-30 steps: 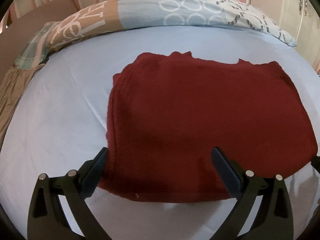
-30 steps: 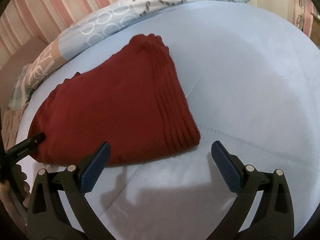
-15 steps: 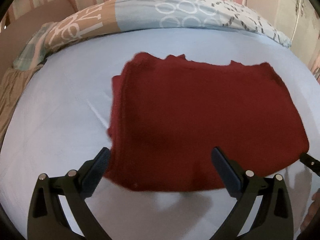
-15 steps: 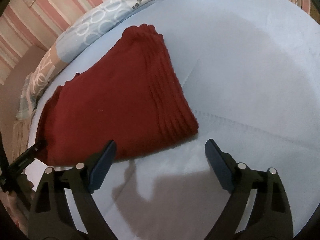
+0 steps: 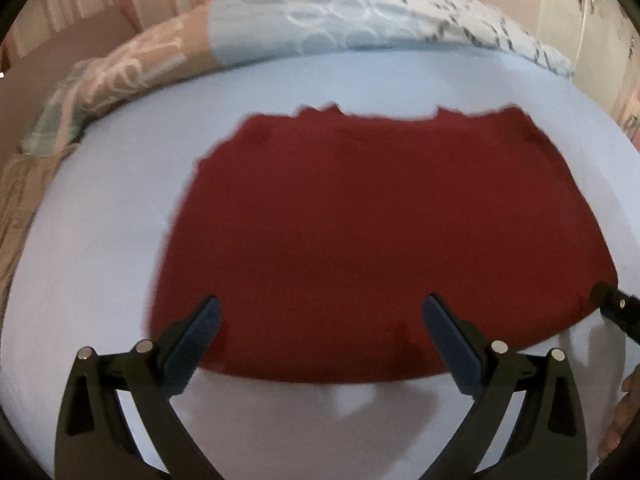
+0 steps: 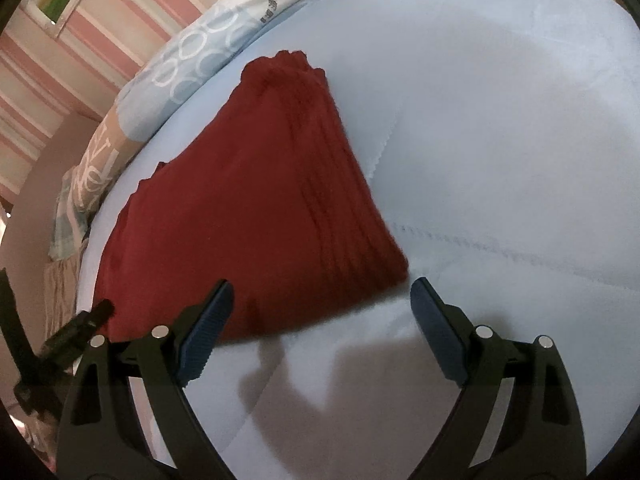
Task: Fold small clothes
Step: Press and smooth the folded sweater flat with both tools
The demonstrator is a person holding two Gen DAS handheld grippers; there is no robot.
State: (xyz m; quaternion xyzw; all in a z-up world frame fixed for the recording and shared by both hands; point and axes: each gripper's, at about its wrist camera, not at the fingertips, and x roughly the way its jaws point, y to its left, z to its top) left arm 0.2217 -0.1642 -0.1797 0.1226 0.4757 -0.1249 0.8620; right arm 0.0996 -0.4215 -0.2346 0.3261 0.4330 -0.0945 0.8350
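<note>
A dark red knitted garment (image 5: 380, 240) lies folded and flat on the light blue bed sheet (image 5: 100, 240). It also shows in the right wrist view (image 6: 248, 216), with a ribbed hem along its right edge. My left gripper (image 5: 320, 316) is open and empty, its fingers over the garment's near edge. My right gripper (image 6: 322, 300) is open and empty, straddling the garment's near right corner. The right gripper's tip (image 5: 612, 304) shows at the garment's right edge in the left wrist view. The left gripper (image 6: 76, 328) shows at the left in the right wrist view.
A patterned pillow (image 5: 360, 20) in beige, blue and white lies along the far edge of the bed, also in the right wrist view (image 6: 188, 56). A pink striped wall (image 6: 80, 40) stands behind. Bare sheet (image 6: 500, 140) spreads to the right of the garment.
Both grippers have moved closer over the garment's near edge and stay open. The garment has not moved.
</note>
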